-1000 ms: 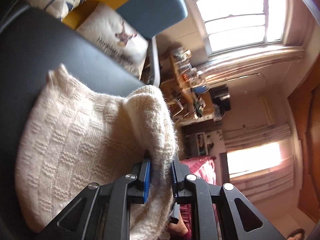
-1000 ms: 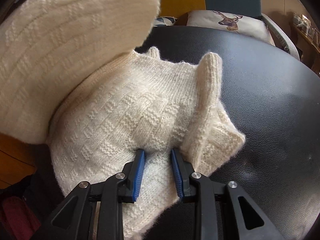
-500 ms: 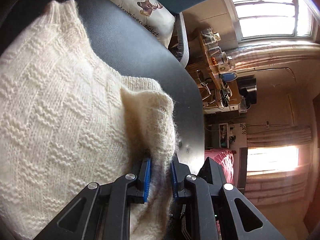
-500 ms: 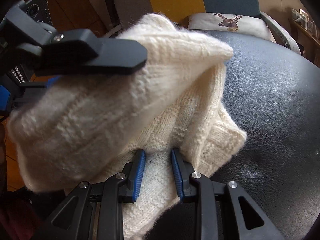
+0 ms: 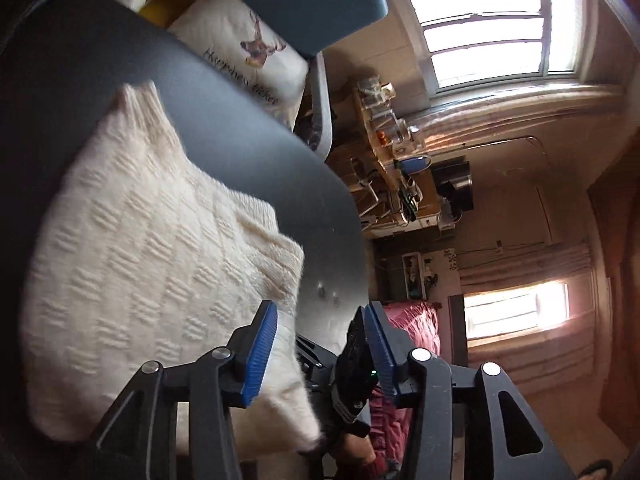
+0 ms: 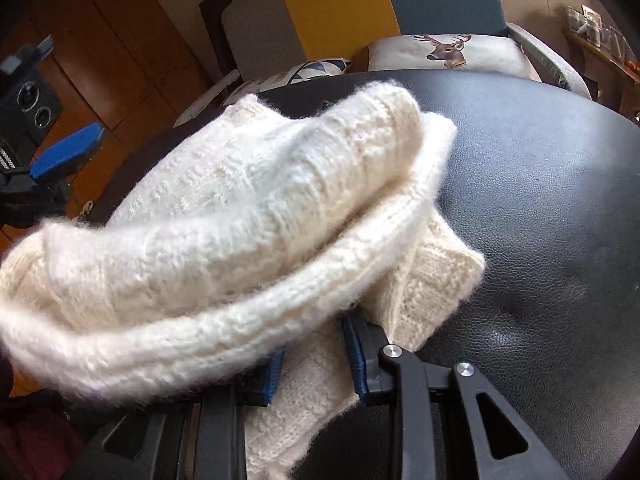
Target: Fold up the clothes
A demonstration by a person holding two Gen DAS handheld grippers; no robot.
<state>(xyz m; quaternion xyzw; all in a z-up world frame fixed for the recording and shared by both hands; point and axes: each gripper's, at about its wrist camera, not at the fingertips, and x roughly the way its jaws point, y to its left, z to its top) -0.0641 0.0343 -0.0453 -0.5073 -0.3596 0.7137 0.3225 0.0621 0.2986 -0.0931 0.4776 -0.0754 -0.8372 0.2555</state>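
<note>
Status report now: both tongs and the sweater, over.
Left tongs open, off the cream sweater. Right tongs shut on sweater's lower layer. Sweater folded over on black table; folded layer drapes over right tongs. Nothing else in the way.

In the left wrist view the sweater lies on the table, filling the left half of the frame; the deer cushion sits behind it at upper centre, the shelf right of the table edge
</note>
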